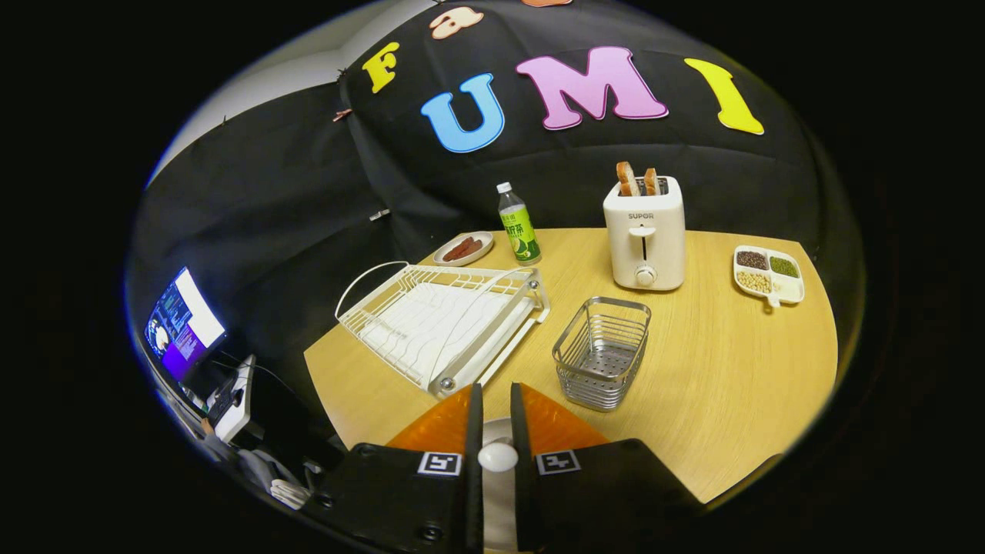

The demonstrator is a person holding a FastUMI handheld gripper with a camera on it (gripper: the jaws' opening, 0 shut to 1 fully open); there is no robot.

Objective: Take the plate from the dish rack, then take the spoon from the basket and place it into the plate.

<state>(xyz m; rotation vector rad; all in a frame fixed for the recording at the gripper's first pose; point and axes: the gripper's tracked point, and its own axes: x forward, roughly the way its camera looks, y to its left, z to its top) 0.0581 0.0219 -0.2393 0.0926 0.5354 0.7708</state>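
Two narrow black fingers of the gripper sit nearly together, with a white rounded piece wedged in the slot between them. This is most likely the handle end of the spoon, so I read the fingers as clamped on it. The tight pinch makes sense, since a thin smooth handle slips or swings unless it is squeezed hard.

The wire basket stands just ahead and to the right of the fingers with nothing inside. The dish rack, just ahead to the left, has bare slots. Both pickups therefore look done, and only the drop into the plate is left. A pale arc shows between the fingertips and may be the plate's rim, but there is too little of it to tell.

The gripper is held high over the near edge of the table, pitched down and forward. It is roughly level side to side and aimed at the gap between rack and basket.

Beyond them are the toaster, a green bottle, a small dish of sausages and a divided tray of beans, all well apart from the fingers.
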